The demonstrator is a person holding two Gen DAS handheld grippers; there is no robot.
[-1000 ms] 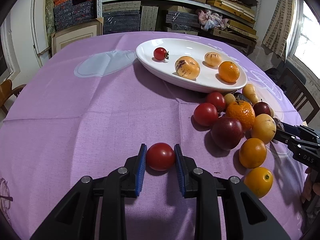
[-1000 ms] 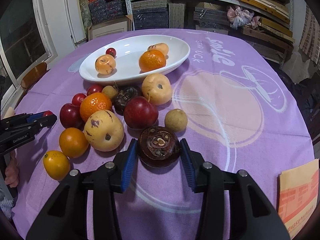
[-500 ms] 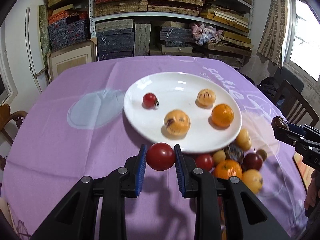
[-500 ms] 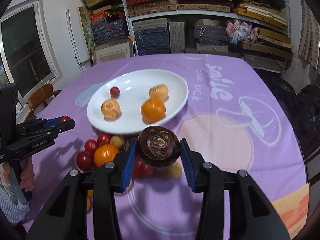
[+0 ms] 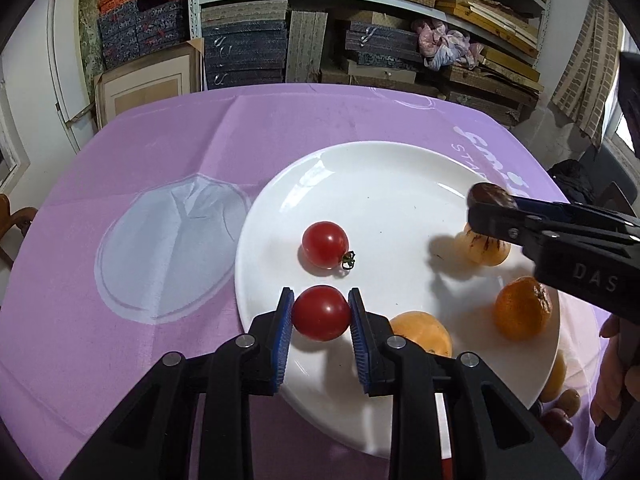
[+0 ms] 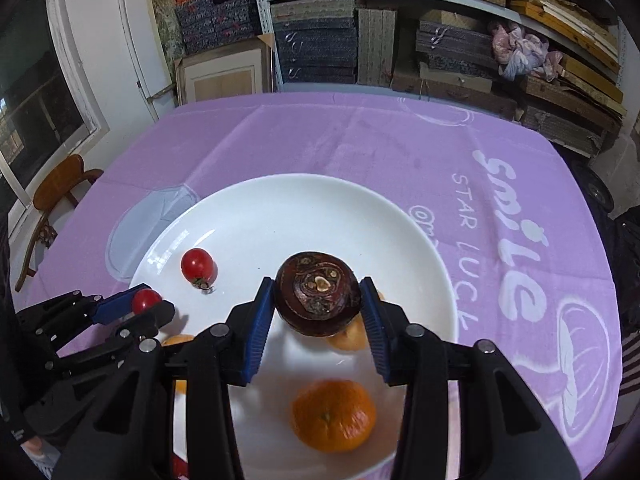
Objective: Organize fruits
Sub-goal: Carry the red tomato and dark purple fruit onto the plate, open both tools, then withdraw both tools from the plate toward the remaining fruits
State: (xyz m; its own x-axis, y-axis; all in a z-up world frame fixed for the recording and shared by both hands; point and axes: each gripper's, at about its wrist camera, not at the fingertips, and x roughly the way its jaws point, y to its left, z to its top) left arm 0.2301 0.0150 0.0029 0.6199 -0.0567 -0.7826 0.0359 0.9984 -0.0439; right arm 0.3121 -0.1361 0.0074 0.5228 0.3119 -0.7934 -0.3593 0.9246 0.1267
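**Two fruits held over the white plate**

The left tool [image 5: 321,312] is clamped on a round red tomato [image 5: 321,313] above the plate's [image 5: 400,184] 7 o'clock edge. The right tool [image 6: 318,300] grips a dark brown fruit [image 6: 318,293], its flat scarred face up, over the centre. On the plate lie a stemmed tomato [image 5: 325,245], stem toward 5 o'clock, an orange [image 6: 334,415] and two yellowish fruits [image 5: 424,334].

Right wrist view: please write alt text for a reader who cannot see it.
The right gripper holds a dark purple fruit above a white plate bearing a tomato and an orange. At left, the left gripper holds a red tomato.
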